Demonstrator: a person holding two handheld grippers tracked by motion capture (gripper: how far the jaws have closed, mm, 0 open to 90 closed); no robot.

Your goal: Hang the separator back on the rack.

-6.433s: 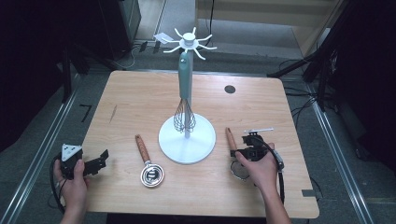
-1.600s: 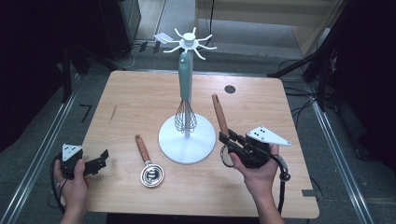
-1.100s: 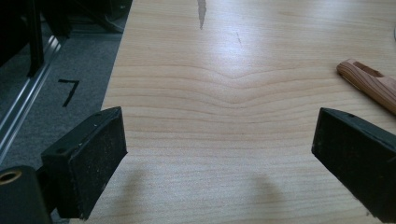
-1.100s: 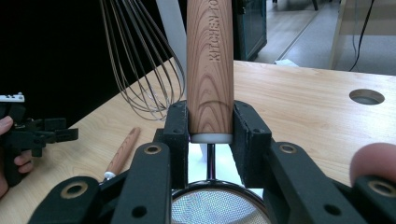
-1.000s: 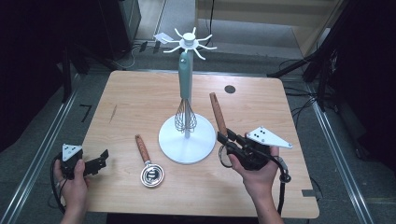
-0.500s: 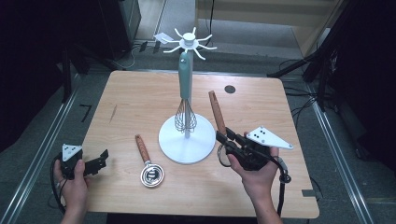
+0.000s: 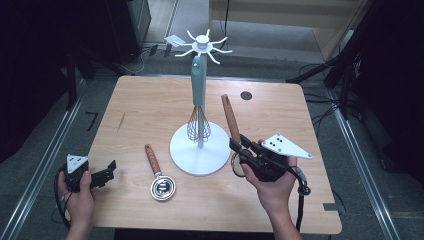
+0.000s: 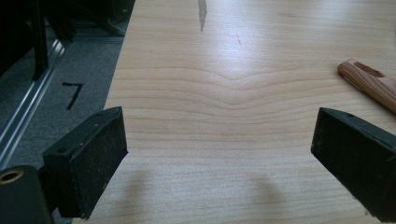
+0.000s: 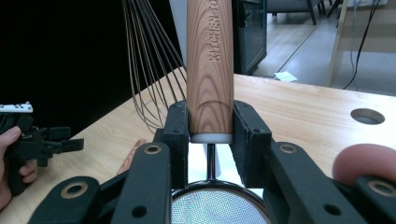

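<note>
**Wooden table, strainer lifted beside the stand**

On the wooden table (image 7: 150, 105), the wood-handled strainer (image 7: 230, 117) is clamped at its handle by the right gripper (image 7: 239, 146), raised just right of the white stand (image 7: 199, 147) with its hanging whisk (image 7: 198, 126). The left gripper (image 7: 106, 170) rests wide apart and empty near another strainer (image 7: 159, 175).

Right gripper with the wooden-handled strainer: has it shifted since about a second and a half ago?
Yes, slightly. The right gripper, shut on the strainer's wooden handle, has edged left toward the white stand's base.
</note>
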